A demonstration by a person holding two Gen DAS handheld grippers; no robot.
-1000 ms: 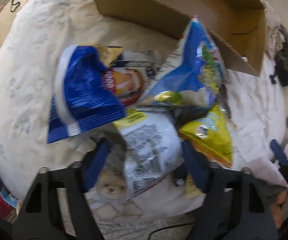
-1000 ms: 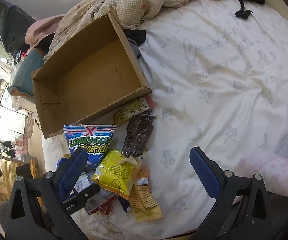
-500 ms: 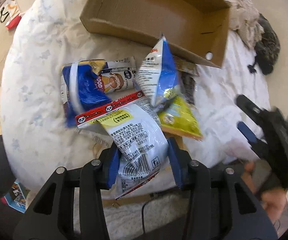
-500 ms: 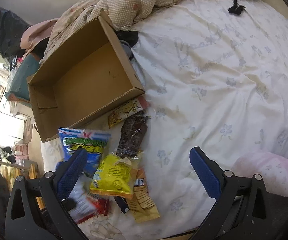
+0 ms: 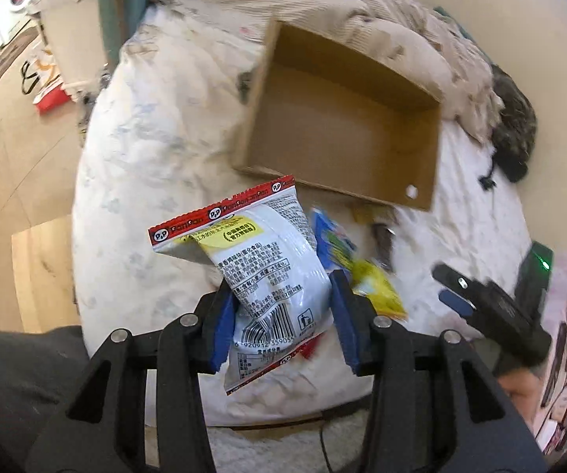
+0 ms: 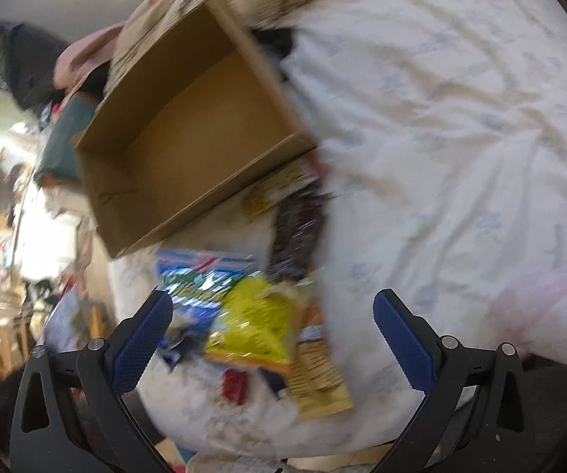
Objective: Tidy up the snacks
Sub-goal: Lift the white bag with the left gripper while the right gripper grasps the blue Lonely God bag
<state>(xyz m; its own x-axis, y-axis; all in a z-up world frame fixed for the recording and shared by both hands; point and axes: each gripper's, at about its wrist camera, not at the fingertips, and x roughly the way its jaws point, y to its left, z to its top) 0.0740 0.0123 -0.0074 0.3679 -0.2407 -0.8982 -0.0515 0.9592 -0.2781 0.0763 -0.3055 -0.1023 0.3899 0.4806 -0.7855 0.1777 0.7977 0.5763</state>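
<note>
- the bed carries everything, so the snacks sit in reach of both hands near its front edge.
- the cardboard box lies open-topped toward the bed's far edge against the rumpled blanket; it looks empty, probably the bin the snacks are meant for.
- the white snack bag with red seams is lifted clear of the bed, pinched low by the left gripper, its top pointing at the box's near wall; i judge it is on its way there.
- the loose pile stays by the front edge: blue bag, yellow bag, dark wrapper just short of the box's near corner.
- the right gripper hangs above that pile, fingers spread wide and holding nothing, likely lining up a next pick.
</note>
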